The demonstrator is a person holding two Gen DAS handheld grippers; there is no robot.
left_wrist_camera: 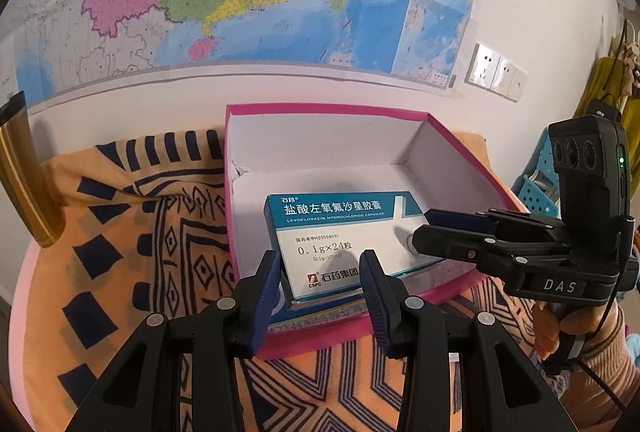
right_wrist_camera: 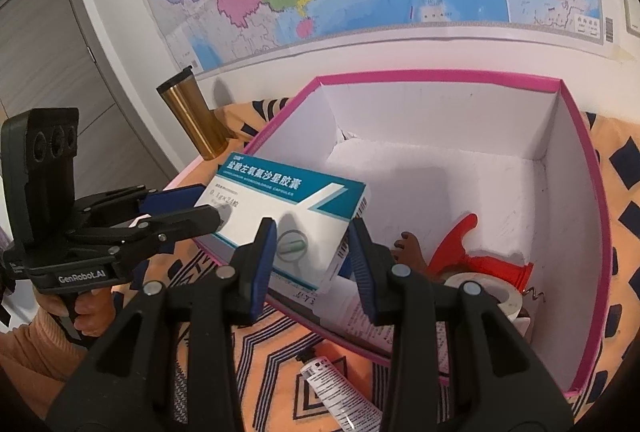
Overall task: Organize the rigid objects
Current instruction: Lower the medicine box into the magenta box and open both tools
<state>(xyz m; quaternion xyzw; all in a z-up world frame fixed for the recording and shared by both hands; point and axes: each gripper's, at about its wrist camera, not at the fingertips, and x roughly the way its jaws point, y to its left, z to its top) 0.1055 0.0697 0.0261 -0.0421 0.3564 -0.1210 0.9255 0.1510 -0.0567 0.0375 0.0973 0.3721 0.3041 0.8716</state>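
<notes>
A white and teal medicine box (left_wrist_camera: 340, 220) hangs tilted over the near-left part of an open pink box with white inside walls (left_wrist_camera: 320, 110). My left gripper (left_wrist_camera: 320, 260) is shut on the medicine box's left end. From the right, my right gripper (left_wrist_camera: 424, 226) is clamped on its other end. The right wrist view shows the same medicine box (right_wrist_camera: 280, 188) over the pink box's rim (right_wrist_camera: 440, 76). There my right gripper (right_wrist_camera: 312, 228) pinches the barcode end and my left gripper (right_wrist_camera: 210, 206) pinches the far end.
Inside the pink box lie a red tape dispenser (right_wrist_camera: 480, 260) and a brown item (right_wrist_camera: 408, 248). A white tube (right_wrist_camera: 340, 388) lies on the orange patterned cloth (left_wrist_camera: 120, 252). A gold tumbler (right_wrist_camera: 192, 120) stands at the back left. A blue basket (left_wrist_camera: 536, 188) is at the right.
</notes>
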